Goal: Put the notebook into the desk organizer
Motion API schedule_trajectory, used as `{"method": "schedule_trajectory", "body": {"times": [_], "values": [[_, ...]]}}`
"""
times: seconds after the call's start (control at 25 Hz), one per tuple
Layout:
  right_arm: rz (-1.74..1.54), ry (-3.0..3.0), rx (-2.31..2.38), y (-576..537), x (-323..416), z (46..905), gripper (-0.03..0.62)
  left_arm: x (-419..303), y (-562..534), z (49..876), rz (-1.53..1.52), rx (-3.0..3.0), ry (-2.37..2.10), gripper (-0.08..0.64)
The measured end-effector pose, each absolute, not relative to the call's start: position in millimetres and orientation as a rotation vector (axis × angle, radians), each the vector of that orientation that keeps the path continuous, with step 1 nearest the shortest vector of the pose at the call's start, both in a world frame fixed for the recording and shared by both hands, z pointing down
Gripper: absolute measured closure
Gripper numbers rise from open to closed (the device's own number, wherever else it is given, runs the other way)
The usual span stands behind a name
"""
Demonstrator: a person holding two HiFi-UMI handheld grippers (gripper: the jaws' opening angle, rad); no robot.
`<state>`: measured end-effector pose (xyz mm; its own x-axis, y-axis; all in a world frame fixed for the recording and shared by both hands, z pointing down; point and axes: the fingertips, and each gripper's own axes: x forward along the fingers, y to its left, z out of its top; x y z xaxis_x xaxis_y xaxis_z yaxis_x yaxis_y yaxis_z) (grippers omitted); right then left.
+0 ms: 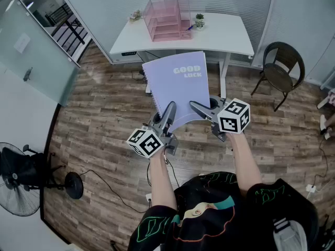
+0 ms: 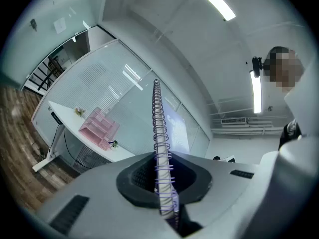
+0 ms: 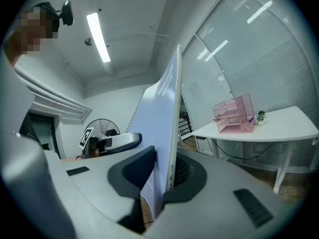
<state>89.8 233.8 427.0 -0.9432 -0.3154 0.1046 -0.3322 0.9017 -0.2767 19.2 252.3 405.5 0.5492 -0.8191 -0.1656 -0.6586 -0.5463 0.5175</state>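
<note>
A lilac spiral notebook point(image 1: 178, 85) with white print on its cover is held in the air over the wooden floor, cover up. My left gripper point(image 1: 170, 110) is shut on its near left corner, over the wire spiral point(image 2: 160, 148). At the near right corner my right gripper point(image 1: 196, 107) is shut on the notebook's edge point(image 3: 172, 133). The pink wire desk organizer point(image 1: 166, 19) stands on the white desk point(image 1: 220, 35) beyond the notebook; it also shows as the organizer point(image 2: 98, 127) and organizer point(image 3: 234, 115) in the gripper views.
A small potted plant point(image 1: 199, 20) sits right of the organizer. A round dark chair point(image 1: 280, 67) stands right of the desk. A floor fan point(image 1: 23, 184) and its cable lie at lower left. Glass partitions stand behind and left of the desk.
</note>
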Motion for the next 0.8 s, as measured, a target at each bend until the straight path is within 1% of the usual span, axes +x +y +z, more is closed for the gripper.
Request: {"method": "schedule_trajectory", "body": {"times": [0.8], "values": [[0.371, -3.055, 0.478, 213.3, 99.6, 421.4, 0.537, 27.2, 229.8, 410.6, -0.647, 2.285, -1.204, 0.535]]}}
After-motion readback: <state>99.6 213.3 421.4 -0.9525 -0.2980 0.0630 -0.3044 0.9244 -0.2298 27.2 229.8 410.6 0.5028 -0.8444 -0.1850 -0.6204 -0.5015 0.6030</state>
